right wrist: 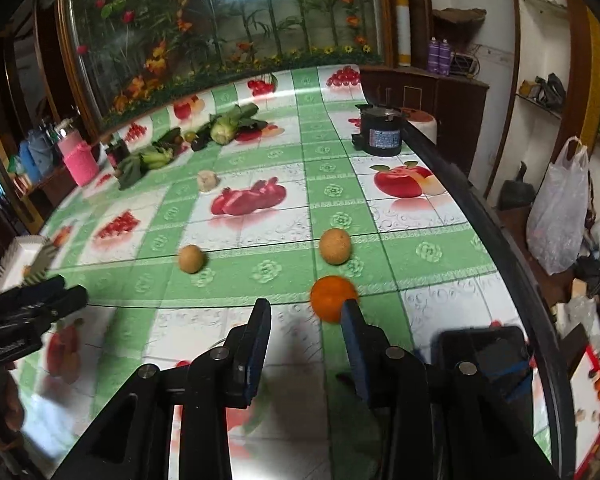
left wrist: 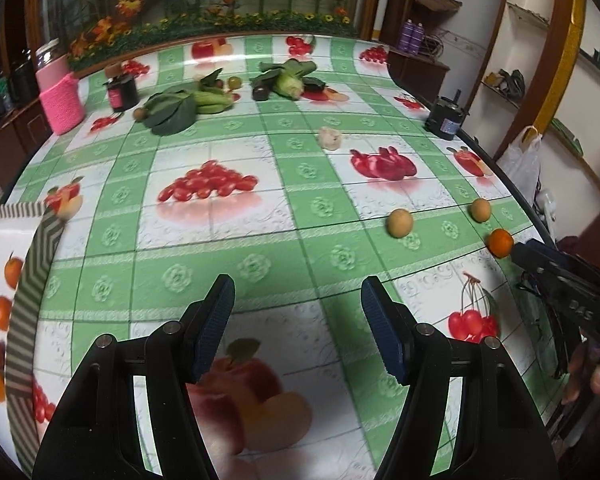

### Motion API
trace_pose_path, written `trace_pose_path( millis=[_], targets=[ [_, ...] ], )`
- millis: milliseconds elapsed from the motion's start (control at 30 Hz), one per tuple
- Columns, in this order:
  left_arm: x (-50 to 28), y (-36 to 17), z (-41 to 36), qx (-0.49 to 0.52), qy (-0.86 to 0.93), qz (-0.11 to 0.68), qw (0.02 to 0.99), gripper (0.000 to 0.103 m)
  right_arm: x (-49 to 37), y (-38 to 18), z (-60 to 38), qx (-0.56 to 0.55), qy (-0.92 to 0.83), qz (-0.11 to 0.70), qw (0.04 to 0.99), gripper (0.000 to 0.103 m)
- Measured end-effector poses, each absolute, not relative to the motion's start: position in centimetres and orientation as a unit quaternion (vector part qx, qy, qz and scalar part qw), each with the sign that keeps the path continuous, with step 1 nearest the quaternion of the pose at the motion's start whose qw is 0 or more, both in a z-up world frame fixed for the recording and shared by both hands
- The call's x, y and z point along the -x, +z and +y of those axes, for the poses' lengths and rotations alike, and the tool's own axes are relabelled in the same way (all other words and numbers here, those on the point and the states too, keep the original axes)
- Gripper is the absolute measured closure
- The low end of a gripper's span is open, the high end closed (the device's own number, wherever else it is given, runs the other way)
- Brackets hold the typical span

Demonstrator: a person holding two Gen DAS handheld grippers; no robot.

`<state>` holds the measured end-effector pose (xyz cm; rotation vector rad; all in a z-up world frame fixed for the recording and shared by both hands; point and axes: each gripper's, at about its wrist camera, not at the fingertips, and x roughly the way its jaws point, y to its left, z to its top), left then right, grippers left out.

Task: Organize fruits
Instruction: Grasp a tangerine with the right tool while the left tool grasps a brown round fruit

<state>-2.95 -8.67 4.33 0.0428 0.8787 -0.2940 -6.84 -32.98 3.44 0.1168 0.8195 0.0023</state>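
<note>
Two blue-padded fingers of the left hand-held gripper [left wrist: 298, 308] stand wide apart over the counter [left wrist: 260, 240] with its green-and-white fruit-print cloth, holding nothing. Ahead to the right lie two round tan-brown fruits, the nearer fruit [left wrist: 400, 223] and the farther fruit [left wrist: 480, 210] — and a small round orange [left wrist: 500, 243] sits by the counter's right edge, touching or just beside the tip of the right hand-held gripper [left wrist: 518, 250]. At the left edge a white tray with a striped rim [left wrist: 24, 264] holds several small oranges and other fruit. Far back lie leafy green vegetables [left wrist: 172, 110] and a pink knitted container [left wrist: 62, 104].

From the right wrist view, the right hand-held gripper [right wrist: 306, 312] is open, its fingers moderately apart and gripping nothing. The orange [right wrist: 332, 296] rests on the cloth just at the right fingertip, partly hidden by it, not between the pads. The two tan fruits [right wrist: 335, 246] [right wrist: 191, 258] lie beyond. A black cylindrical device [right wrist: 380, 130] stands near the far right edge.
</note>
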Motion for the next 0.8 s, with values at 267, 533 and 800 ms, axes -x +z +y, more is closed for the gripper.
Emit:
trace_pose_path(
  millis=[267,533,800],
  targets=[
    [0.8,3.9,-11.0,-0.02,-0.166,0.448,0.878,0.037,4.3,1.6,-33.4,-0.021,-0.033,0.425,0.904,0.067],
    [-1.7,2.7,-14.2,-0.025,-0.193,0.47,0.861,0.037,4.5,1.6,-34.6,-0.088,0.001,0.406,0.91,0.074],
    [-3.1,2.0,-17.2,-0.046,-0.224,0.471,0.852,0.037,5.6,2.4,-34.1,-0.09,0.024,0.391,0.916,0.075]
  ],
)
